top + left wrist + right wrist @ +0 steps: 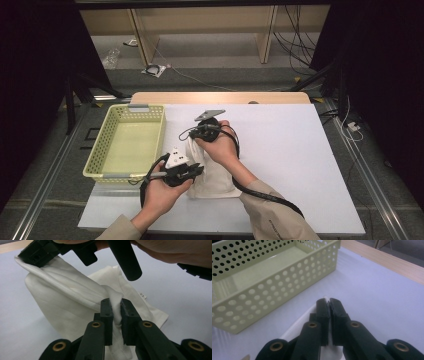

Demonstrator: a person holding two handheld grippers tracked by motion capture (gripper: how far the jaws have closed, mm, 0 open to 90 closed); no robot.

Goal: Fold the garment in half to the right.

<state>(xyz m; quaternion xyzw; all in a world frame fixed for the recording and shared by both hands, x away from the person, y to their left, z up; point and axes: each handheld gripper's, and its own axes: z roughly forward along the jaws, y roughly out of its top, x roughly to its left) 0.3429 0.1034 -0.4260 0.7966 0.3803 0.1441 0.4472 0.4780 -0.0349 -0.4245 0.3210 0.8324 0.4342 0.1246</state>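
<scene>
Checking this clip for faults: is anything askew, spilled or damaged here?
Nothing stands out. The white cloth is bunched and creased, but only because both grippers pinch it: the left gripper and the right gripper. The yellow basket sits square on the table, empty, with no visible damage.

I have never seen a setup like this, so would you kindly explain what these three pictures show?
A person works at a white table with a hand-held two-jaw gripper in each hand. One picture looks down from above; the other two come from cameras riding on each gripper. The left gripper is shut on a white cloth, pinching a fold. The right gripper is shut on another edge of the cloth, so it is stretched between them. A pale yellow perforated basket stands at the left, nothing visible inside it.
</scene>
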